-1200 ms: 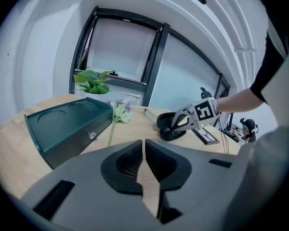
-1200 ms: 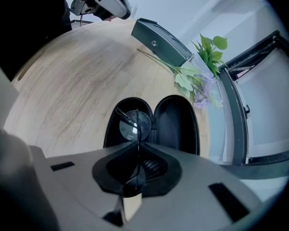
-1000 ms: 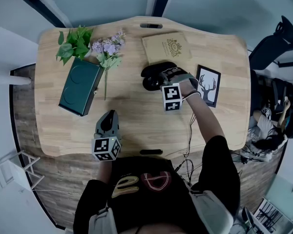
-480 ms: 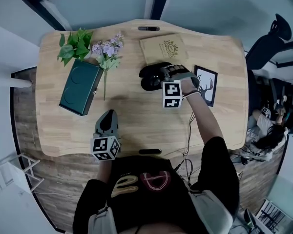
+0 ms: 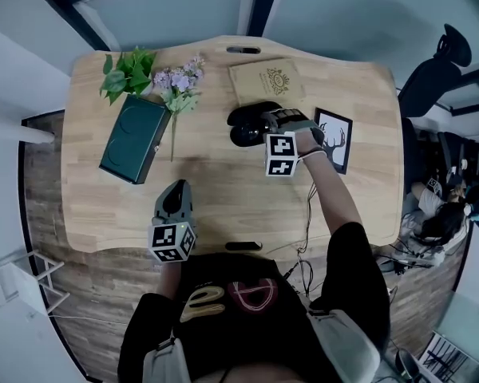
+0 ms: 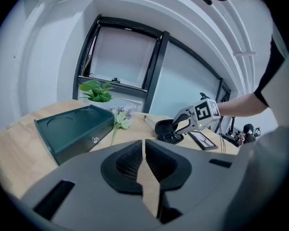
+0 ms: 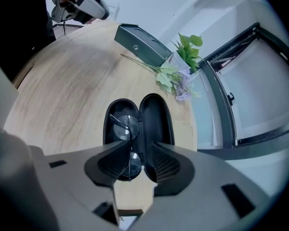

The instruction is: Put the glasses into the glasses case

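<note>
Glasses [image 7: 124, 125] in the open case [image 7: 156, 121], right gripper [image 7: 135, 160] over them.
I see my right gripper's jaws released and holding nothing. The glasses lie in 1 half of the case, the left one in the right gripper view, with 1 lens showing in the gap. The case sits on the table [image 5: 223, 190]. My left gripper [image 6: 144, 153] is well apart, at the table's near edge, jaws clenched on nothing.

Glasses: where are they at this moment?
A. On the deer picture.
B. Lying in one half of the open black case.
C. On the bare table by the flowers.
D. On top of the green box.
B: the right gripper view shows the glasses lying in the left half of the open glasses case.
</note>
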Available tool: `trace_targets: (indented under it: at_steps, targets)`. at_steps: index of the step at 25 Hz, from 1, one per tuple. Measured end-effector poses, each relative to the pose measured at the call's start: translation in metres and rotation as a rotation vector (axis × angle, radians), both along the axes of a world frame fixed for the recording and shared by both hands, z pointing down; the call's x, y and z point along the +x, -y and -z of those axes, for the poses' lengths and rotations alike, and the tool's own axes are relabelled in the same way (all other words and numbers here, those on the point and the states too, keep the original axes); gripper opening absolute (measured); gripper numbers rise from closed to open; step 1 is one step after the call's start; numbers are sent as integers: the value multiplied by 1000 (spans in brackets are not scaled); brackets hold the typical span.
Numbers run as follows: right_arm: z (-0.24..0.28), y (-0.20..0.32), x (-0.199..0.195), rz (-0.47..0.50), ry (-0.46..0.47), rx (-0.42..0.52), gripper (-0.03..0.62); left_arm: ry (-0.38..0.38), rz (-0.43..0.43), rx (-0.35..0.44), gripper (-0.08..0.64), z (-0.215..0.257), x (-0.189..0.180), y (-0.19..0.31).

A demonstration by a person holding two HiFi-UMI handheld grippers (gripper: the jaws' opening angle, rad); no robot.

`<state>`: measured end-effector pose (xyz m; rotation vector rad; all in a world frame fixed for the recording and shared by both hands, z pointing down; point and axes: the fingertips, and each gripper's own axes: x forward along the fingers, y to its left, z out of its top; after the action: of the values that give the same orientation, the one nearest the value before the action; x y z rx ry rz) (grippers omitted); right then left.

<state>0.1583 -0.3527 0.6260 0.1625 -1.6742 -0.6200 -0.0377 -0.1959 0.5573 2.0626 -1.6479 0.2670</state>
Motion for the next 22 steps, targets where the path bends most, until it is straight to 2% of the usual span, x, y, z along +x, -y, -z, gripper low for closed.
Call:
trace_targets:
  at_steps: [6, 14, 17, 22]
  targets:
    - [-4, -1, -2, 3, -7, 4, 165, 15, 10, 3, 31, 3, -4, -6]
    - [-9, -6, 3, -60, 29, -76, 262, 22, 1, 0, 31, 2, -1, -7]
    - [-6, -13, 3, -107, 89, -132, 279, 25, -4, 6, 32, 5, 2, -5]
    - [16, -23, 9, -238, 271, -166, 302, 26, -16, 26, 32, 11, 6, -2]
